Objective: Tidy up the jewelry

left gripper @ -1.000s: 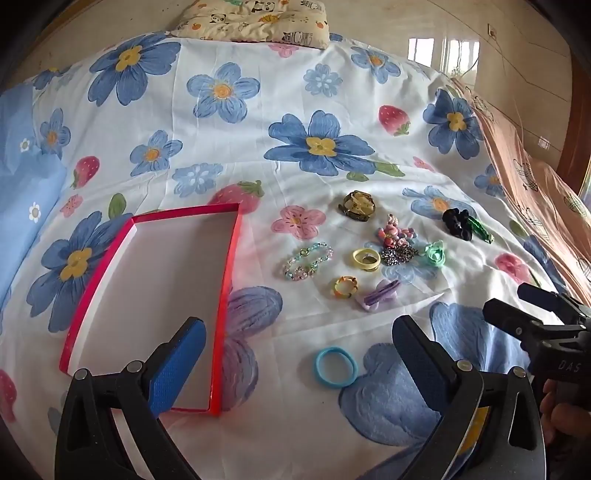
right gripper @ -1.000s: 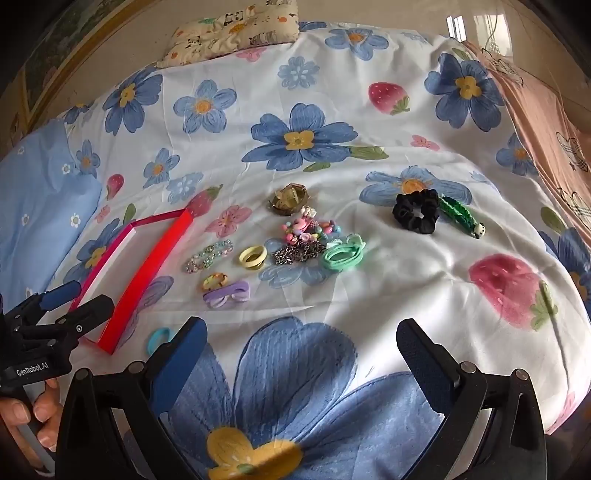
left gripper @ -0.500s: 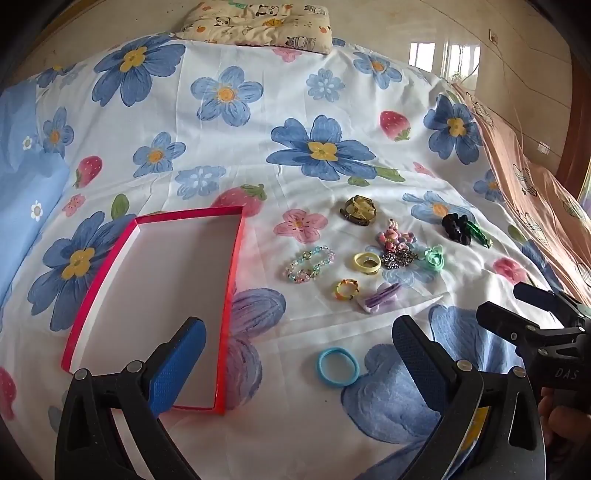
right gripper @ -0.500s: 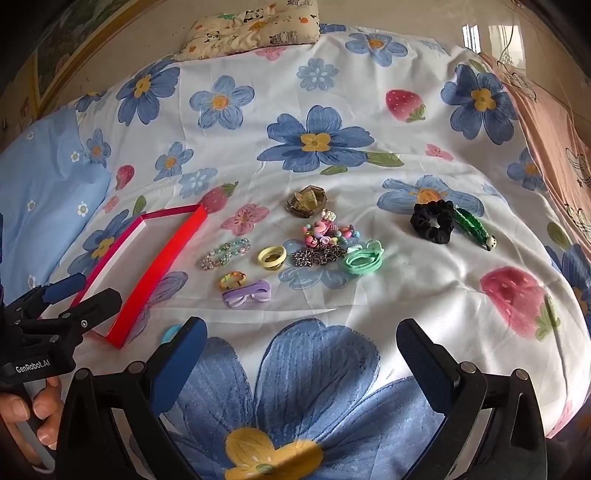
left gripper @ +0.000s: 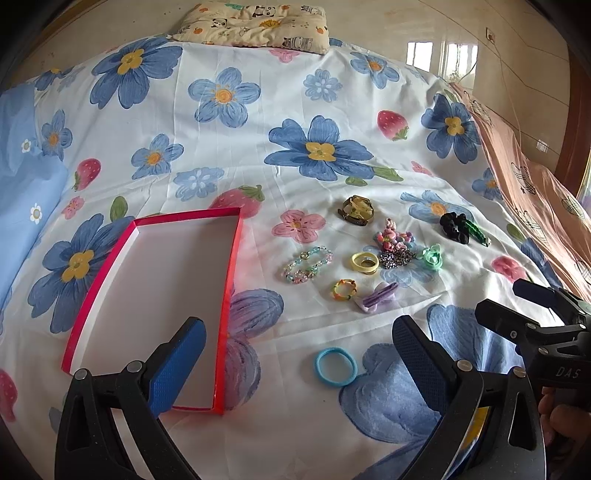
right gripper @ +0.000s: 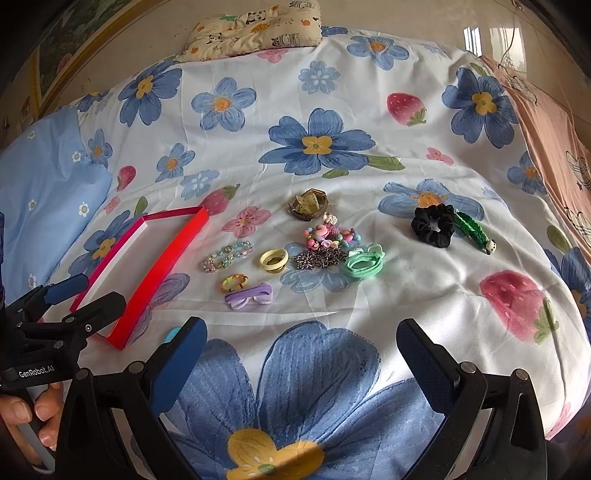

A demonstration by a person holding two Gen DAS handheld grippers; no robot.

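Note:
A red-rimmed white tray (left gripper: pixel 236 266) lies empty on the floral bedsheet, left of a cluster of jewelry. The cluster holds a beaded bracelet (left gripper: pixel 308 264), a yellow ring (left gripper: pixel 364 262), a purple clip (left gripper: pixel 376 297), a watch (left gripper: pixel 355 210), a green band (right gripper: pixel 364 263) and a black scrunchie (right gripper: pixel 434 224). A blue hair band (left gripper: pixel 335 366) lies nearest. My left gripper (left gripper: pixel 299 354) is open and empty, above the tray's near corner and the blue band. My right gripper (right gripper: pixel 301 360) is open and empty, short of the cluster.
A panda-print pillow (left gripper: pixel 255 22) lies at the far end of the bed. A light blue pillow (right gripper: pixel 40 184) is at the left and a pink blanket (left gripper: pixel 535 184) along the right edge. A silver chain (right gripper: pixel 321 258) and pink beads (right gripper: pixel 328 236) sit mid-cluster.
Both grippers have pulled back and risen a little, so the tray and jewelry sit lower and farther in view. Nothing was picked up; jaws stay open.

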